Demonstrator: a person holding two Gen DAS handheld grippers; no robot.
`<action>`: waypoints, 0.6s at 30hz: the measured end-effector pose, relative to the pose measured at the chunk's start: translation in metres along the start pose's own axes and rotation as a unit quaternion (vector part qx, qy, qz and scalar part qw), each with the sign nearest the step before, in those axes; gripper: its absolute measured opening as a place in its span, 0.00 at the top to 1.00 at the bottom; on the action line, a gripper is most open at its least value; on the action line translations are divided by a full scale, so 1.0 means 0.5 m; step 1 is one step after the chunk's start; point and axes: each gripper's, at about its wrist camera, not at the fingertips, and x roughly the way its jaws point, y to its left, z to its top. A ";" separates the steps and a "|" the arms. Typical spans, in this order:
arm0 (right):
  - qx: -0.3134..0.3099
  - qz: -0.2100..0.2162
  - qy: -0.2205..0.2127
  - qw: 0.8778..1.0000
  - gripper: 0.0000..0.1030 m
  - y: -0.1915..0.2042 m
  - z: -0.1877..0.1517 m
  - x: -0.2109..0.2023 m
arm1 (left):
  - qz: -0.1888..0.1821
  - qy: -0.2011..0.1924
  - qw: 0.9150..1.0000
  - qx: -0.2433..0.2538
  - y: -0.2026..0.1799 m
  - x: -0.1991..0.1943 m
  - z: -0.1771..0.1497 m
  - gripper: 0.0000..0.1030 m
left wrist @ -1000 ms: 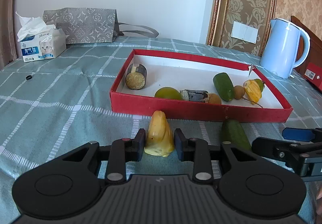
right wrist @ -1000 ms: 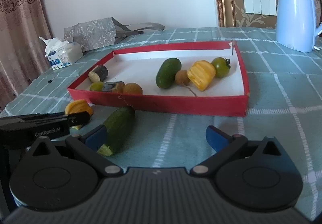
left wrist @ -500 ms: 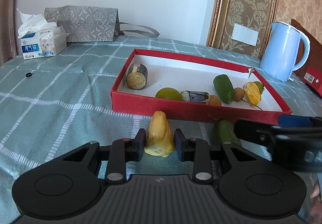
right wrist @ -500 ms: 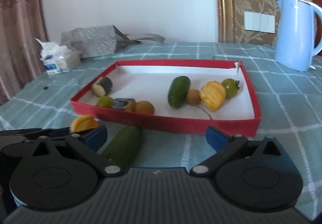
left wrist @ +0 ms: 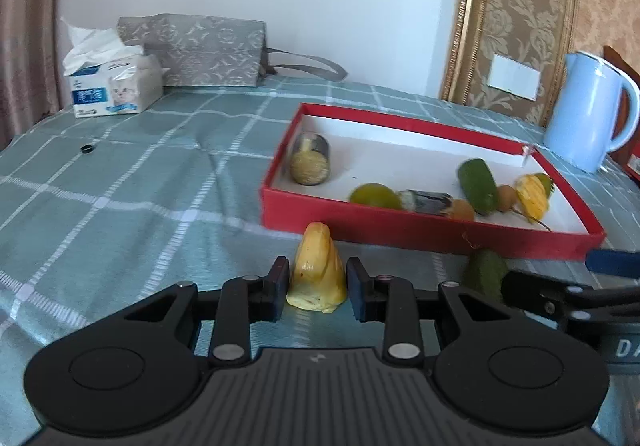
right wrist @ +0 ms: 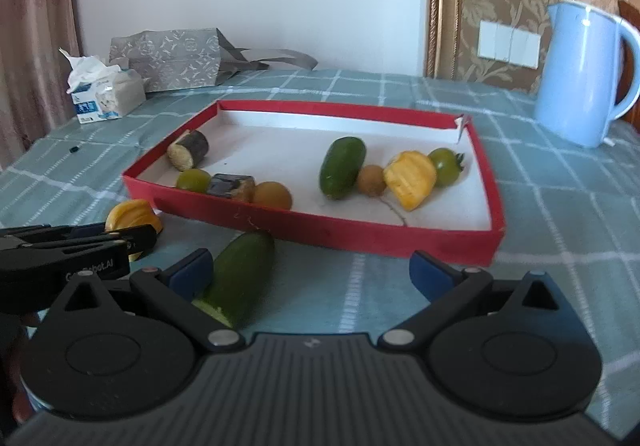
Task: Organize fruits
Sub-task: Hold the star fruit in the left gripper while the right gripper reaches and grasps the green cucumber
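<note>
1. Your left gripper [left wrist: 317,288] is clamped on the yellow jackfruit piece [left wrist: 317,270], one pad on each side. The piece sits on the checked tablecloth [left wrist: 120,213], just outside the near wall of the red box [left wrist: 420,234].
2. Your right gripper [right wrist: 310,272] has its blue-tipped jaws spread wide and grasps nothing. The cut cucumber [right wrist: 240,276] lies on the cloth between them, right beside the left-hand fingertip [right wrist: 192,272], with its far end close to the box wall. I cannot tell whether that fingertip touches it.
3. Judging by what lies inside the box, much of the sorting looks done: a sugarcane chunk [right wrist: 189,149], a green round fruit [right wrist: 193,180], a dark sugarcane piece [right wrist: 232,185], a brown round fruit [right wrist: 272,196], a whole green cucumber [right wrist: 342,167], a longan [right wrist: 371,180], a second jackfruit piece [right wrist: 409,179] and a green tomato [right wrist: 445,166].
4. Two items are left outside: the jackfruit you are holding and the cucumber under your right gripper.
5. The likely next step is to lift the jackfruit over the near wall and set it on the bare white floor of the box, then close on the cucumber.
6. The kettle [right wrist: 580,73], tissue box [right wrist: 106,93] and grey bag [right wrist: 168,57] stand well apart from the work.
</note>
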 end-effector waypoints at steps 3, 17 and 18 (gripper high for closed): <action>-0.001 0.006 0.005 1.000 0.00 0.009 0.002 0.005 | 0.014 -0.003 1.000 -0.008 0.011 0.001 0.004 0.70; -0.036 -0.004 -0.005 0.999 0.00 0.057 0.008 -0.005 | 0.031 -0.004 0.999 -0.022 0.031 0.003 0.006 0.70; -0.040 -0.010 -0.003 0.999 0.00 0.062 0.006 0.000 | 0.030 -0.003 0.999 -0.023 0.032 0.004 0.006 0.70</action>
